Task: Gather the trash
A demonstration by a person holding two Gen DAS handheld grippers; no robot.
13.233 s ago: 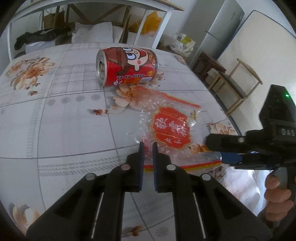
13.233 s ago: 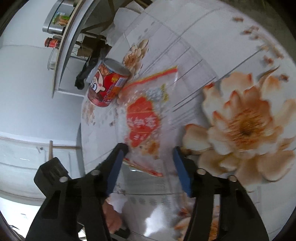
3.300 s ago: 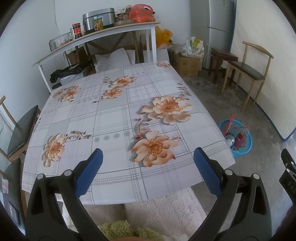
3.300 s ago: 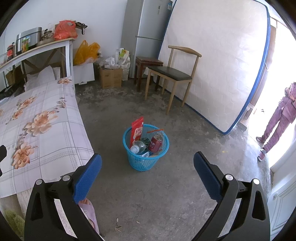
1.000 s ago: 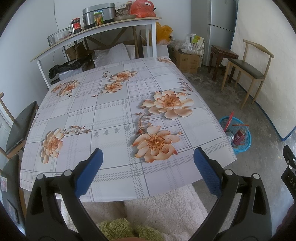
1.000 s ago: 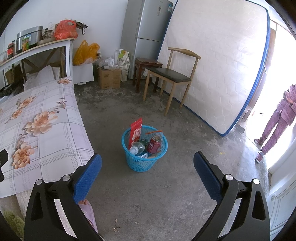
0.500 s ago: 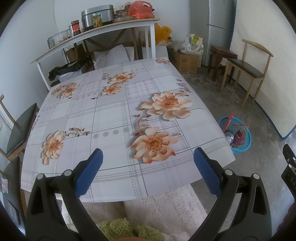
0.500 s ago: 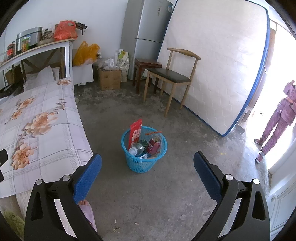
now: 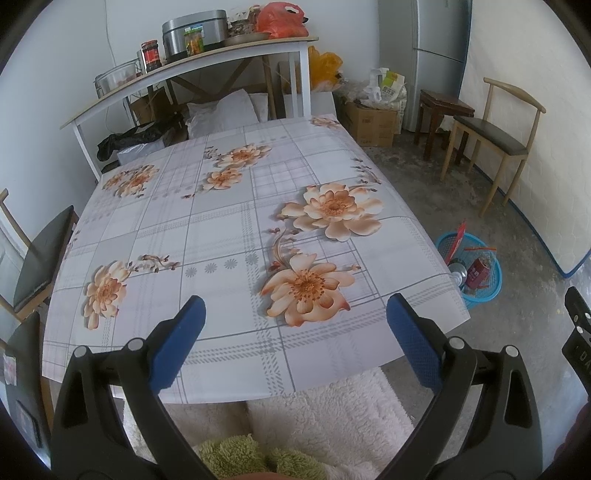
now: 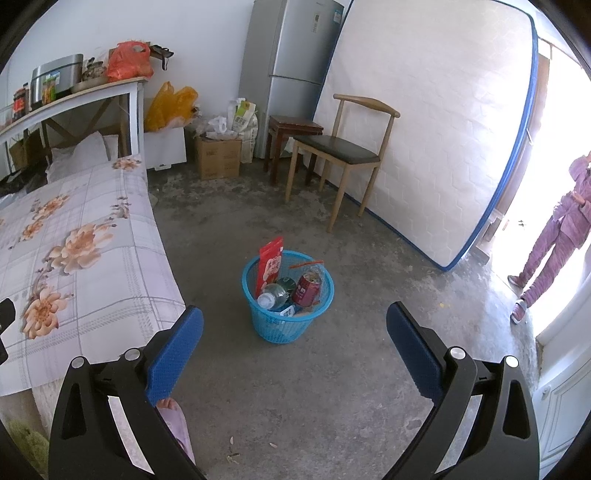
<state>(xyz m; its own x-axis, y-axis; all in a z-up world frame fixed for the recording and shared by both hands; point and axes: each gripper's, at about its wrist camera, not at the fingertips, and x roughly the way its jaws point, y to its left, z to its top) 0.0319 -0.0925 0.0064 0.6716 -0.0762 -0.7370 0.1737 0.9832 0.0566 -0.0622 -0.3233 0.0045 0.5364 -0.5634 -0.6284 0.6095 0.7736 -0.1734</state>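
Left wrist view: I hold my left gripper point(image 9: 293, 332) spread wide and empty over the near edge of the floral tablecloth point(image 9: 221, 229); I see no litter on it.
Right wrist view: my right gripper point(image 10: 293, 345) gapes wide, empty, above the floor.
Trash: red can point(image 10: 306, 288), clear bottle point(image 10: 271, 295) and red packet point(image 10: 269, 267) sit in the blue basket point(image 10: 288, 326), right of the table.
Doing it well: I judge collecting finished; I'd scan table and floor, claws apart.

Wooden chair point(image 10: 351, 155) standing against leaning mattress point(image 10: 436, 122); fridge point(image 10: 288, 70) sitting in far corner, cardboard box point(image 10: 218, 157) beside it. Rice cooker point(image 9: 194, 33) sitting on shelf point(image 9: 192, 62) behind floral tablecloth point(image 9: 221, 229).
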